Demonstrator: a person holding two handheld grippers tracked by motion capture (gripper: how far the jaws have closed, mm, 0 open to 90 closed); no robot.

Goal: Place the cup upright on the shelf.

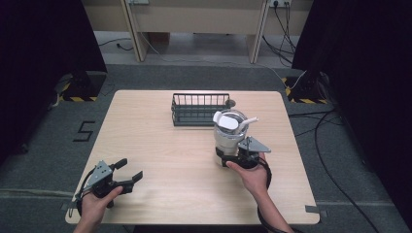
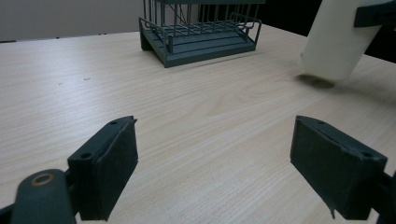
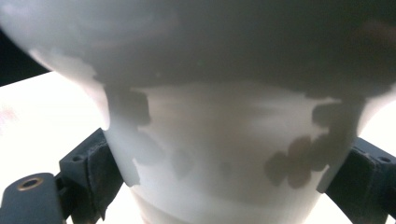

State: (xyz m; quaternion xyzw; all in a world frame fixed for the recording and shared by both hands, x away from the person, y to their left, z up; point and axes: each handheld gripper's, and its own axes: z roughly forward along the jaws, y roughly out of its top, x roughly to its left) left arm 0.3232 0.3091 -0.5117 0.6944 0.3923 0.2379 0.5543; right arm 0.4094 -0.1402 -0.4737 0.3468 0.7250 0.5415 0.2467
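Cup [image 1: 228,136]: white, rigid, smooth, likely light and slippery; stands just before the rack [image 1: 199,109]. Right gripper [image 1: 232,158] jaws clamp its narrow base, a sound hold. Left gripper [image 1: 130,174] jaws wide apart, empty.

The person's left hand [image 1: 94,204] is reaching in from the lower left, holding the black two-jaw left hand-held gripper [image 1: 130,171] with its jaws spread wide apart and pointing toward the right. The right hand [image 1: 252,177] is extending forward from the lower right, gripping the black right hand-held gripper [image 1: 232,156], whose padded jaws are pressing inward on both sides.
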